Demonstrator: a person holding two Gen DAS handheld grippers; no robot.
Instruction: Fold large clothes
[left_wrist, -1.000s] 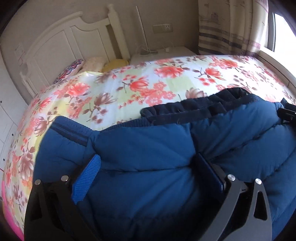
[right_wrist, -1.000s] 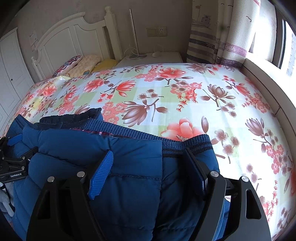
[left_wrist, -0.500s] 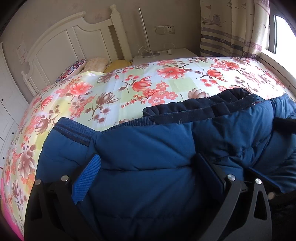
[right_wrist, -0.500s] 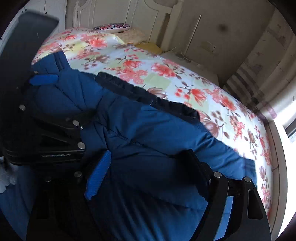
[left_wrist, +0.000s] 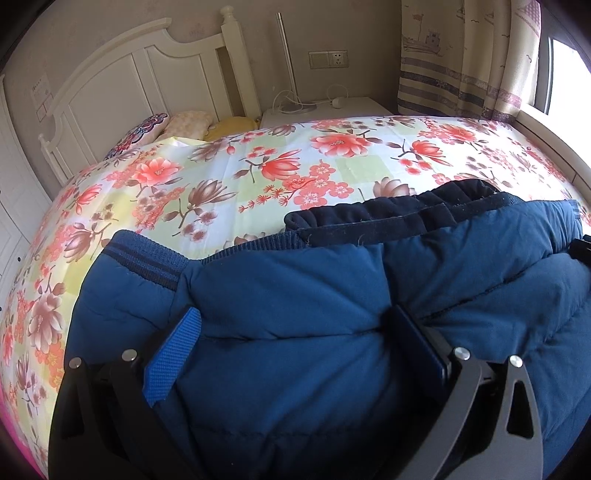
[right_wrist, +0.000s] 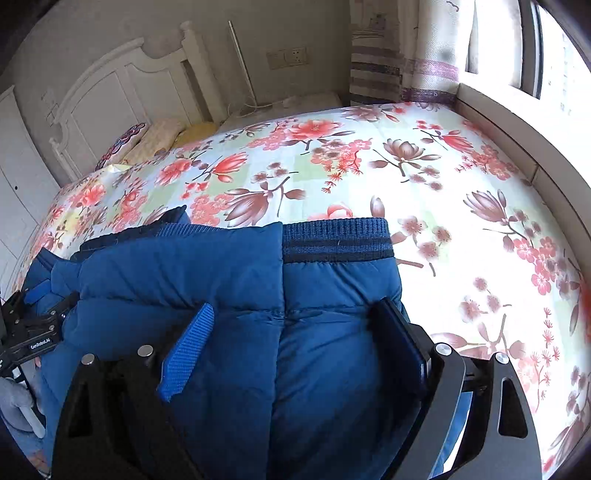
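A blue padded jacket (left_wrist: 295, 295) with ribbed cuffs and a dark collar lies on the near part of the floral bed (left_wrist: 258, 166). My left gripper (left_wrist: 295, 354) stands wide around a thick bulge of the jacket, with padding filling the gap between its fingers. In the right wrist view the jacket (right_wrist: 258, 288) ends in a ribbed striped hem (right_wrist: 336, 240). My right gripper (right_wrist: 295, 339) likewise straddles the jacket near that hem. The left gripper also shows at the left edge of the right wrist view (right_wrist: 33, 325).
The floral bedspread (right_wrist: 443, 206) stretches away to a white headboard (left_wrist: 122, 85) with pillows (left_wrist: 177, 125). A white nightstand (left_wrist: 325, 109) with cables stands by the wall. Curtains (right_wrist: 406, 55) and a window ledge (right_wrist: 517, 129) run along the right side.
The right gripper swung sharply left over the jacket half a second ago and has come back to face the bed near the hem. The left gripper has barely moved.
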